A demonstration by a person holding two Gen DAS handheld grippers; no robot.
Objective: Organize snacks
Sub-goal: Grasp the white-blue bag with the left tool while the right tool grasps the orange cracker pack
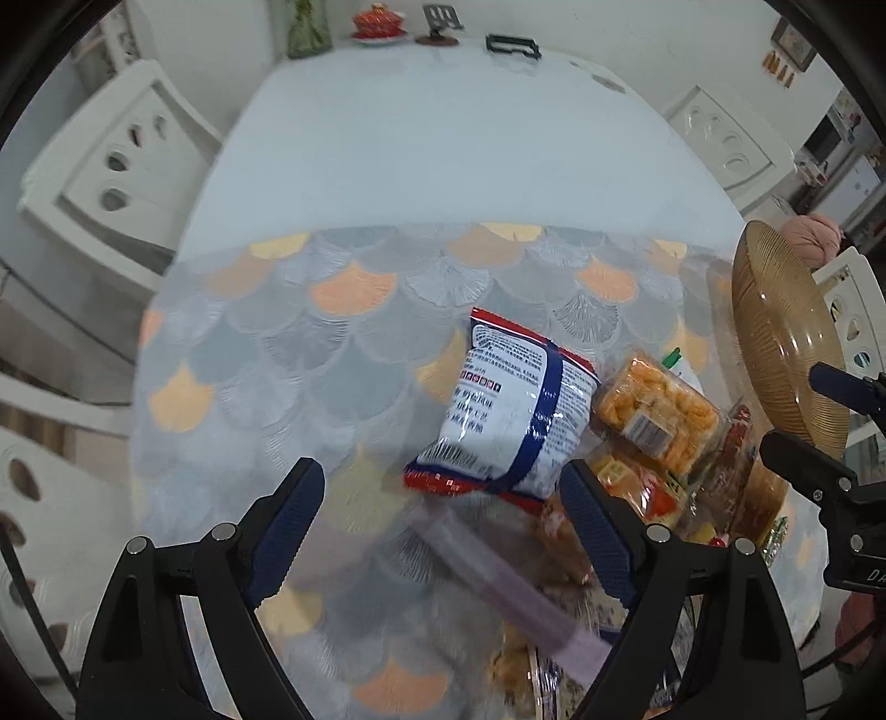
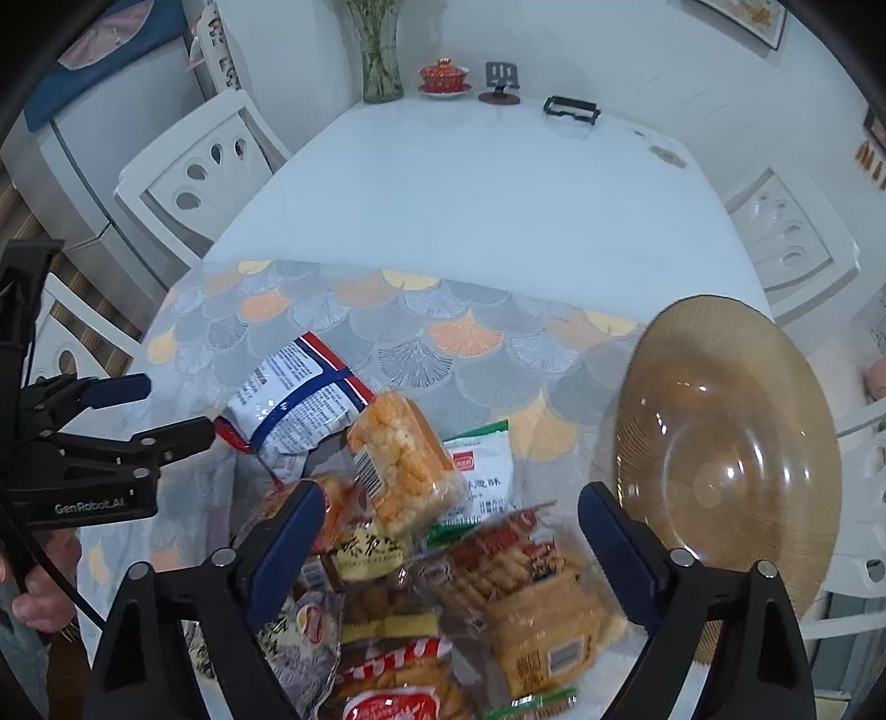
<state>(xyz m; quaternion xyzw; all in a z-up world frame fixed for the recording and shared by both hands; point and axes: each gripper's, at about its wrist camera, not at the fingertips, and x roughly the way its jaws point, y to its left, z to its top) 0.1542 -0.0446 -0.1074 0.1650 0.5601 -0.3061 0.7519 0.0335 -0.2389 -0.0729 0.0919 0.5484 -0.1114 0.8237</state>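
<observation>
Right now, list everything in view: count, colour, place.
snack packets: a pile, mixed orange, red, yellow, near edge of the mat
white bag: one, white with blue and red, left of the pile
orange puffs pack: one, clear wrap, on top of the pile
plate: one, amber glass, right of the pile
mat: one, grey and orange fans, near half of the table
table: one, white
vase: one, green glass, far edge
lidded cup: one, red, far edge
chairs: several, white, around the table
left gripper: open, empty
right gripper: open, empty
</observation>
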